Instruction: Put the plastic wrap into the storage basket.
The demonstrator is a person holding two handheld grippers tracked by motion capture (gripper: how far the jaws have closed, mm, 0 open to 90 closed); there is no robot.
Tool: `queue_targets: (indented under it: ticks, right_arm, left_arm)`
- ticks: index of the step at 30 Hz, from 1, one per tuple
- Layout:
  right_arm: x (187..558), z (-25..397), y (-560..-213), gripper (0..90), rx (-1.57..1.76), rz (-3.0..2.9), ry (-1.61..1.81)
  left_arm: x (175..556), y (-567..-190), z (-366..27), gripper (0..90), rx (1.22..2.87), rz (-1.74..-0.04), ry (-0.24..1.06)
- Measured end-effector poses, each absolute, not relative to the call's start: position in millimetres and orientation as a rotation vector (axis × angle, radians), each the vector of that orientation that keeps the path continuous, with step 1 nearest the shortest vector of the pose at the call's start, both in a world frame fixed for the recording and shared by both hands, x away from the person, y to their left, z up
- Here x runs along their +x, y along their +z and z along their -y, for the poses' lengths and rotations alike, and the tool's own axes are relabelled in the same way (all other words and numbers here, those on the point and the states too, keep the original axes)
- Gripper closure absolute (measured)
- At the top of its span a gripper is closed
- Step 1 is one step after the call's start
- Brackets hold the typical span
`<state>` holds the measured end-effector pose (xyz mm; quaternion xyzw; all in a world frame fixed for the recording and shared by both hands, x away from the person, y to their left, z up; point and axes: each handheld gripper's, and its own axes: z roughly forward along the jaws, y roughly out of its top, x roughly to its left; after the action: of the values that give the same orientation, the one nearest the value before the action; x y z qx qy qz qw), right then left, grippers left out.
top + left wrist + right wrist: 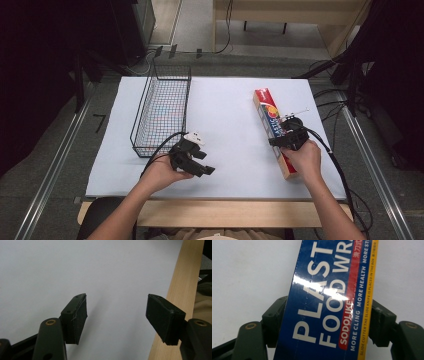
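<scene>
Blue and red cardboard marks what we are working on: the box of plastic food wrap [274, 131], lying flat and lengthwise on the white desk [225, 150], well to the right of the wire basket [162, 110]. We take the basket as our landmark, since its open top looks like the likely place for the box to end up.

Our right gripper [289, 136] sits over the near half of the box, well apart from the basket, on the far side of the desk from it. In the right gripper view its jaws straddle the box [329, 310] across its narrow width, one jaw against each long side, closed about as far as the cardboard allows. We judge the hold is taken crosswise because the short dimension is what fits between the jaws, and a grip toward one end leaves the long carton free to swing when it is lifted. The box appears to rest on the desk, not yet raised.

Our left gripper [192, 157] waits just in front of the basket's near right corner. Its jaws stand wide apart with nothing between them, above bare desk in the left gripper view [116, 315]. We think it is parked there, ready to steady the basket or the box's free end.
</scene>
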<state>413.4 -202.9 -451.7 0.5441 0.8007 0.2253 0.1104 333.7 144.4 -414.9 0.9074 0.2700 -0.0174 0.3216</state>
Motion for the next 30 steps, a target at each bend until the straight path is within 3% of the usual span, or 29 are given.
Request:
queue_targets:
  ticks: [13, 21, 30]
  right_arm:
    - [422.6, 201.4, -455.1, 31.2, 1.724, -2.369, 0.611]
    - [423.5, 206.0, -448.0, 39.8, 1.734, -2.362, 0.618]
    - [426.1, 218.6, -444.7, 41.4, 1.711, -2.382, 0.630]
  left_arm:
    - [334.8, -417.3, -141.2, 33.8, 2.400, -0.716, -0.051]
    - [335.1, -417.1, -141.6, 33.9, 2.396, -0.710, -0.049]
    - [335.9, -415.8, -145.0, 33.9, 2.385, -0.718, -0.043]
